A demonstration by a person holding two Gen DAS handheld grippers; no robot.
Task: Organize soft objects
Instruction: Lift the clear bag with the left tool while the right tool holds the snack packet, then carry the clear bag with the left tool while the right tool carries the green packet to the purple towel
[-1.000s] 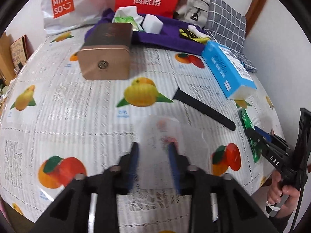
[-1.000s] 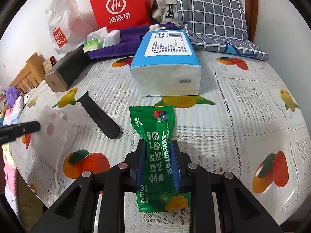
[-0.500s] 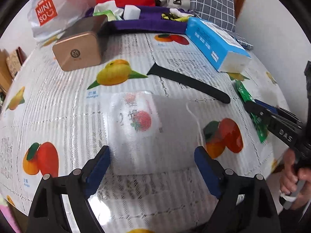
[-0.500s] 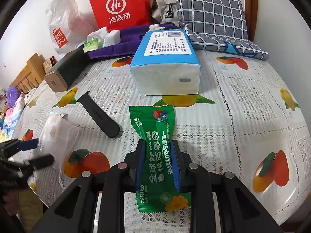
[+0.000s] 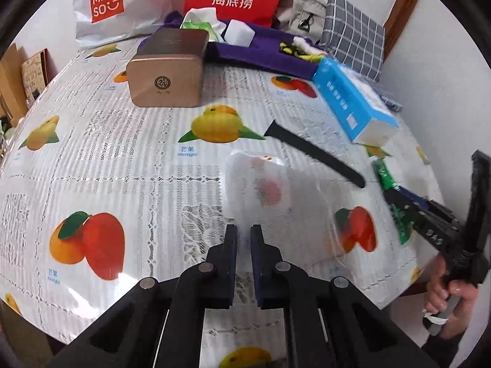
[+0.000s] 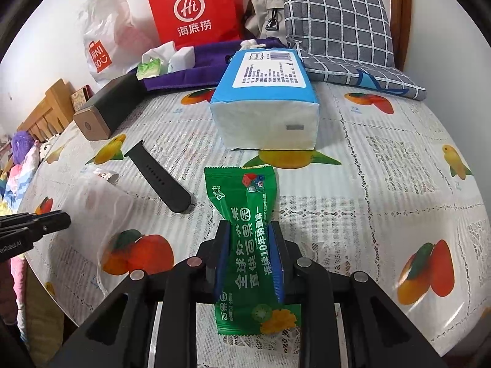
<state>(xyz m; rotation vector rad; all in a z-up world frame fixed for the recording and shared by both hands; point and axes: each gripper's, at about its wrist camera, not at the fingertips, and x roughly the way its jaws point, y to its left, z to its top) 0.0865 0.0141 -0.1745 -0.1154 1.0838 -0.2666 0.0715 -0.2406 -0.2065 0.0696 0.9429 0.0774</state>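
Presently, on the bench (image 6: 383, 184), under a fruit-print cover lettered "mango":

Item: green sachet (image 6: 248, 245), white Chinese print along its length, clenched at mid-length in the jaws of the right gripper (image 6: 249, 254), its far end resting on the cover.

Item: clear plastic packet (image 5: 276, 193) with a faint red motif, lying flat just ahead of the left gripper (image 5: 244, 245). Those jaws are drawn together to a narrow slit at the packet's near edge; whether they pinch the film cannot be told.

Item: blue and white tissue pack (image 6: 267, 101) with a printed label panel, beyond the sachet.

Item: black watch strap (image 6: 159, 181), flat between packet and tissue pack.

Item: bronze-coloured box (image 5: 167, 70) with a round emblem on its end.

Item: red paper bag (image 6: 193, 9) marked "Hi" with Chinese characters, against the wall.

Item: white bag (image 5: 119, 3) reading "MINISO".

Item: purple cloth (image 5: 260, 52); grey checked cushion (image 6: 337, 21).

Item: a hand (image 5: 445, 291) gripping the right gripper's handle.
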